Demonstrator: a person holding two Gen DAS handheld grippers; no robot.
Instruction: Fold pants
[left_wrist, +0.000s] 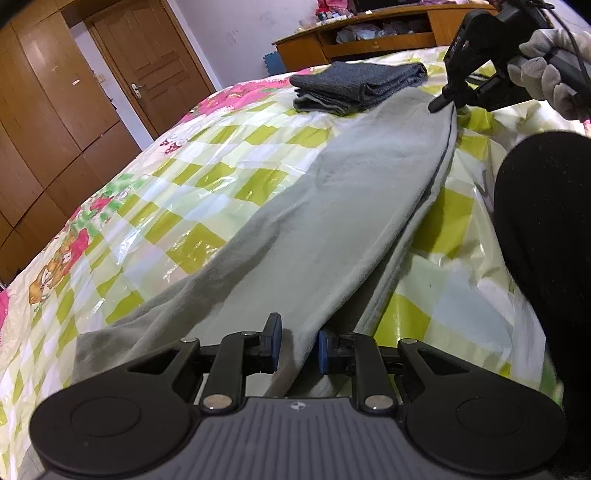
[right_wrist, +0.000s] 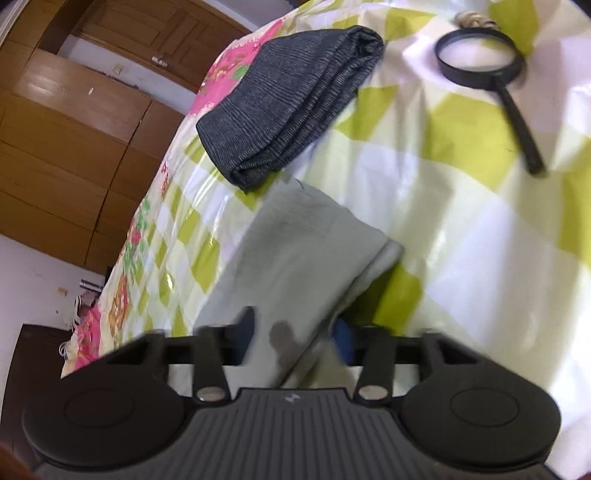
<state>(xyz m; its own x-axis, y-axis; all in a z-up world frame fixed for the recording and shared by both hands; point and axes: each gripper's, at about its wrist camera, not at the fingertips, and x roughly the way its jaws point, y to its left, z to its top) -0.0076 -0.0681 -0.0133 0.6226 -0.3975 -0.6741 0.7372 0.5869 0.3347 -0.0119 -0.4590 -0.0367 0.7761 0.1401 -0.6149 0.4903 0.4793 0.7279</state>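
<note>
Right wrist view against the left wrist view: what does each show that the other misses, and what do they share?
Only the right wrist view shows the magnifying glass lying on the bed cover, and the grey pants' far end close up. Only the left wrist view shows the right gripper from outside at the pants' far end, the gloved hand holding it, the wooden shelf and the person's dark leg. Both show the grey pants, the folded dark pants, the checked bed cover and the wooden door.

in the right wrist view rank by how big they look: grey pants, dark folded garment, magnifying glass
1. Grey pants and dark folded garment look about alike; the pants lie nearer the camera and run under the right tool, so no ranking between them.
2. Magnifying glass, clearly smallest.
</note>
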